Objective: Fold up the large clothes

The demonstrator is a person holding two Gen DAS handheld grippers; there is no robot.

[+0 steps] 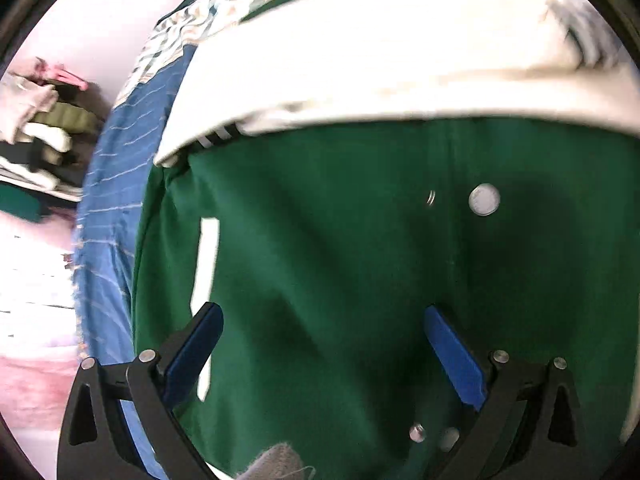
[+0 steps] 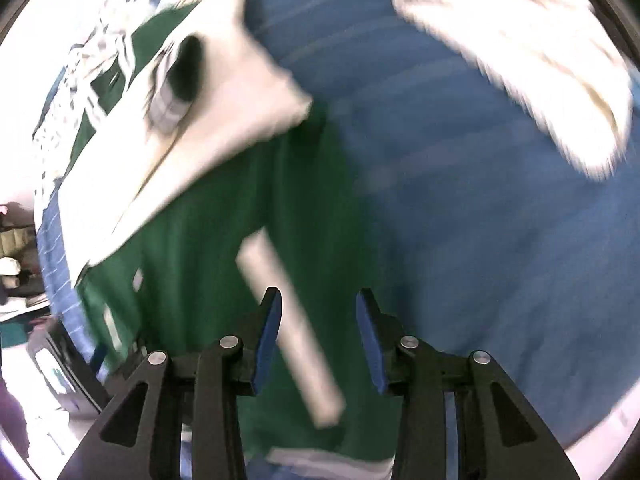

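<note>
A green jacket [image 1: 340, 248] with white sleeves lies on a blue striped bed cover [image 1: 108, 216]. In the left wrist view one white sleeve [image 1: 380, 60] lies folded across the green body, with a silver snap button [image 1: 484, 199] below it. My left gripper [image 1: 324, 316] is open just above the green front, holding nothing. In the right wrist view the jacket [image 2: 224, 240] shows a white pocket stripe [image 2: 288, 328] and the folded sleeve [image 2: 192, 132]; the other white sleeve [image 2: 520, 60] lies out on the bed cover [image 2: 500, 240]. My right gripper [image 2: 318, 300] is open over the jacket's edge, empty.
A pile of other clothes [image 1: 40, 128] sits at the far left beyond the bed. The pink-white floor [image 1: 32, 320] lies left of the bed's edge. A dark box-like object [image 2: 60, 364] stands by the bed at lower left in the right wrist view.
</note>
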